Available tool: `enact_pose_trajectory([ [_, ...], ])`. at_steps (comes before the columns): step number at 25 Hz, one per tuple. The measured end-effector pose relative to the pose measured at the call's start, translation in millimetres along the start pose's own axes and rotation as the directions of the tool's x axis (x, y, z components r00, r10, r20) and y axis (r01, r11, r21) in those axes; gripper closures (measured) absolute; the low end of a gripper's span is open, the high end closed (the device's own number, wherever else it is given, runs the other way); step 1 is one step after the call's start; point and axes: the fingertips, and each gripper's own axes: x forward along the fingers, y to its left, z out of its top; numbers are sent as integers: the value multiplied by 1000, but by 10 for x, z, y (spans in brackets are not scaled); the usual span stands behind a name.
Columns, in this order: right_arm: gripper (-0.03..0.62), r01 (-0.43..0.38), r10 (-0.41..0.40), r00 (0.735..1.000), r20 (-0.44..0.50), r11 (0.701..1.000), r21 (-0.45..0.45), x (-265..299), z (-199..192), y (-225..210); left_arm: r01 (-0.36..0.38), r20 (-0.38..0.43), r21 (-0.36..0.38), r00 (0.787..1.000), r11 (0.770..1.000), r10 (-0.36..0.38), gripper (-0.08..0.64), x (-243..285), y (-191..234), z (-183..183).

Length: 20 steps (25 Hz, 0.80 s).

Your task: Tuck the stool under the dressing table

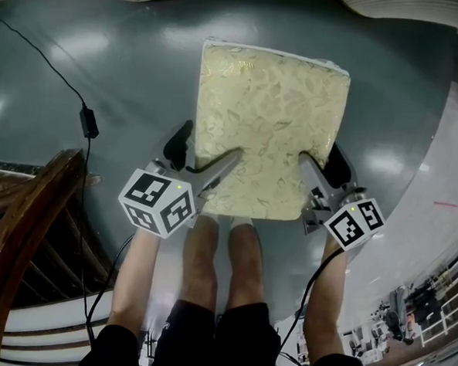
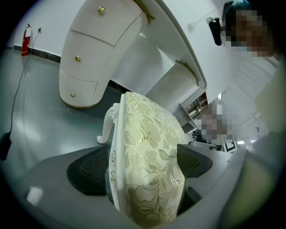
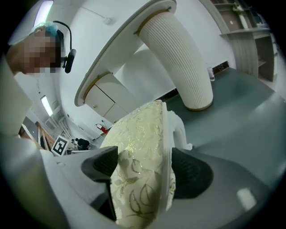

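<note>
The white dressing table (image 2: 85,58) rises ahead on the grey floor (image 1: 104,70), and the gold-patterned stool (image 1: 271,127) stands before it, not yet under. The left gripper (image 1: 213,141) and right gripper (image 1: 320,154) straddle the seat's near edge, jaws spread wide, not clamped.

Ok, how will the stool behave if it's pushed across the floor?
The stool likely stays rigid: a hard white frame runs under its cushion. The padded cushion should give slightly under pressure. On slim curved legs over the glossy floor it probably slides, though a high push might tip it.
</note>
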Motion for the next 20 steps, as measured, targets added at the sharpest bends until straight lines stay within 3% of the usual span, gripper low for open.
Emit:
enact_pose_trajectory([
  [20, 225, -72, 72, 997, 1, 997, 29, 52, -19, -7, 36, 14, -25, 999, 999, -36, 66, 124, -64, -66],
])
